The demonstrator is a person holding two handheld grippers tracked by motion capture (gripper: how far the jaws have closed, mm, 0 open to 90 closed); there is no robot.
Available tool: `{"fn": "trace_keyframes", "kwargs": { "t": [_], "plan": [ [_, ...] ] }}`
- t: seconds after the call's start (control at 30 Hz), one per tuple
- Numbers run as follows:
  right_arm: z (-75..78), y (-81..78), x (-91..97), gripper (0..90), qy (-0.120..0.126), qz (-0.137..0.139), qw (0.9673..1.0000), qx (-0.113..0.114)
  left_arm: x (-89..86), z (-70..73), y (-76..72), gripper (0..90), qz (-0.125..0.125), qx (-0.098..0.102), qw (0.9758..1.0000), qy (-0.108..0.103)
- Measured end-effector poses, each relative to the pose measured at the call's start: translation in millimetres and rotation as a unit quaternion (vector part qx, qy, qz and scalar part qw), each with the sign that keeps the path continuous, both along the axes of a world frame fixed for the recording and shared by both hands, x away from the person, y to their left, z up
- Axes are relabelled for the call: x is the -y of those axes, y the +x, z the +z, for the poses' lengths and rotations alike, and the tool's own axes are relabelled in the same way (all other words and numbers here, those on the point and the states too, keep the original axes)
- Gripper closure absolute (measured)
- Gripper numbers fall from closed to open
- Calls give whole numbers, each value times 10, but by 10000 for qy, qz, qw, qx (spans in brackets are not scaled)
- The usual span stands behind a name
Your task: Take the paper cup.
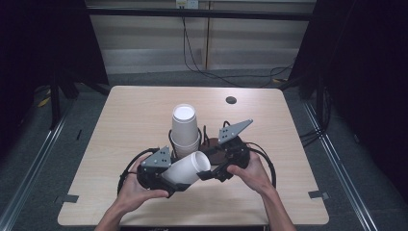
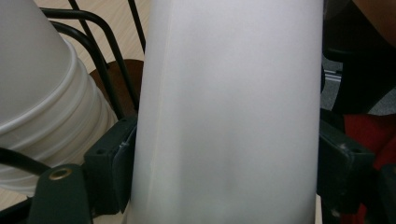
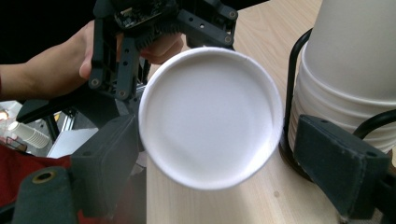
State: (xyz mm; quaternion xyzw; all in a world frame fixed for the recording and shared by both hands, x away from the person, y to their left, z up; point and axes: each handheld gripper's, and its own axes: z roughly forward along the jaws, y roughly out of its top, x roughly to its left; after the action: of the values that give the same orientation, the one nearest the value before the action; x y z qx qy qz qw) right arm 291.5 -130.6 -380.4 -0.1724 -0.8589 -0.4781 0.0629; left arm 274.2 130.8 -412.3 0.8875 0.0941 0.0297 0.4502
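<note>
**Item: single paper cup, held on its side beside the stack**

Paper cup [image 1: 185,168]: white, lying roughly level above the table [image 1: 120,120], long axis pointed toward the right gripper [image 1: 211,172], flat bottom facing it. Left gripper [image 1: 166,180]: jaws clamped on the cup's wall on both sides. Right gripper: jaws spread apart to either side of the cup's bottom end, no pad seen pressing. The left hand [image 1: 134,190] is judged the sole carrier. Cup stack [image 1: 184,130]: inverted in a black wire holder [image 1: 171,139], just behind. The cup's open mouth is hidden; the holder's base is partly covered.
</note>
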Motion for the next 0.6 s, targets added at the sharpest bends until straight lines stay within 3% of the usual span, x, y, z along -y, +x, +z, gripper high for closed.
{"fn": "trace_keyframes", "kwargs": {
  "t": [0.23,0.37,0.47,0.6],
  "plan": [
    [-26,-36,-7,139,-154,106,9998,7,-79,17,13,205,130,86,9996,233],
    [-69,-39,-51,140,-356,184,9992,-15,-78,25,3,206,46,119,9993,363],
    [-126,-32,-102,142,-547,256,9982,-59,-72,32,-2,207,-3,144,9982,589],
    [-184,-47,-139,143,-728,252,9970,-68,-85,32,-2,209,-11,135,9977,669]
  ]
}}
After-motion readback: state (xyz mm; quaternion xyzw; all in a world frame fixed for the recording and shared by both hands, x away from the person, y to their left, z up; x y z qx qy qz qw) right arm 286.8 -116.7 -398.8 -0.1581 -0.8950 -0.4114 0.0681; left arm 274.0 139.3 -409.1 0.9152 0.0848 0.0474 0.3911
